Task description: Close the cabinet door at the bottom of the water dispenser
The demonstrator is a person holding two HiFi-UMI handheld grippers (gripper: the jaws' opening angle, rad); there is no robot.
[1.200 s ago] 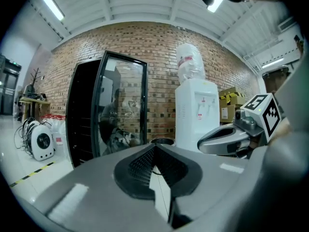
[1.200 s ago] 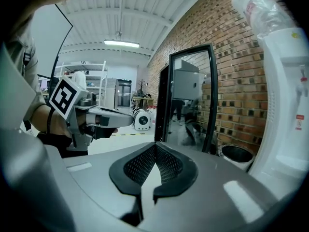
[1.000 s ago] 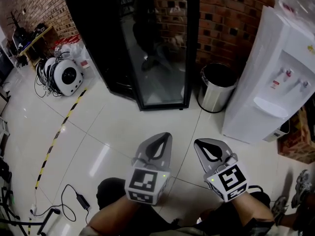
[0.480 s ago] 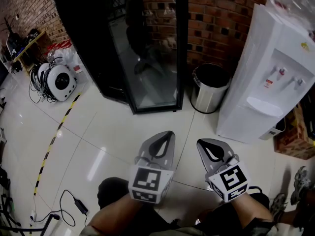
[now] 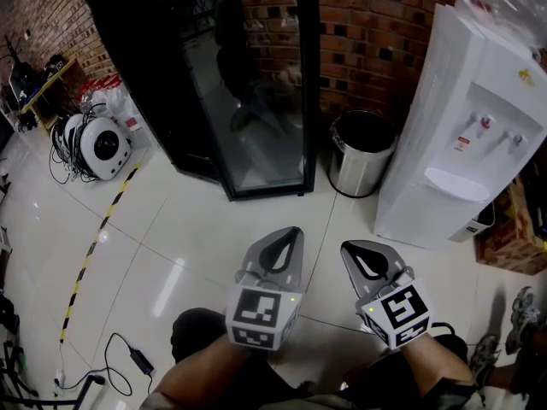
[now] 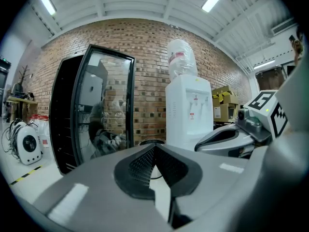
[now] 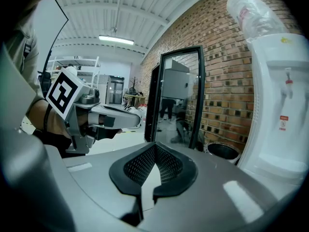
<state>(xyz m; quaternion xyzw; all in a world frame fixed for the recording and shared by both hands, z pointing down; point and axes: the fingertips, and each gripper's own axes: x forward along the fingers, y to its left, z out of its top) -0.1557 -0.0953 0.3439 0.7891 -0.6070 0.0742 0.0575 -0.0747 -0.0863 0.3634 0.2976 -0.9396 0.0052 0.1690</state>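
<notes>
The white water dispenser [image 5: 461, 143] stands against the brick wall at the right, with a bottle on top. It also shows in the left gripper view [image 6: 189, 110] and the right gripper view [image 7: 280, 120]. A pale panel [image 5: 480, 222] sticks out at the right of its base; I cannot tell whether it is the cabinet door. My left gripper [image 5: 278, 250] and right gripper [image 5: 367, 259] are held side by side over the floor, well short of the dispenser. Both are shut on nothing, as their own views show [image 6: 154, 146] [image 7: 155, 146].
A black glass-door cabinet [image 5: 231, 84] stands at the back with a steel bin [image 5: 361, 154] between it and the dispenser. A round white device with cables [image 5: 102, 143] lies at the left beside striped floor tape [image 5: 94, 246]. A power adapter [image 5: 137, 353] lies near my feet.
The dispenser, bin and glass cabinet have shifted a little leftward in the head view. Both grippers stay shut and side by side.
</notes>
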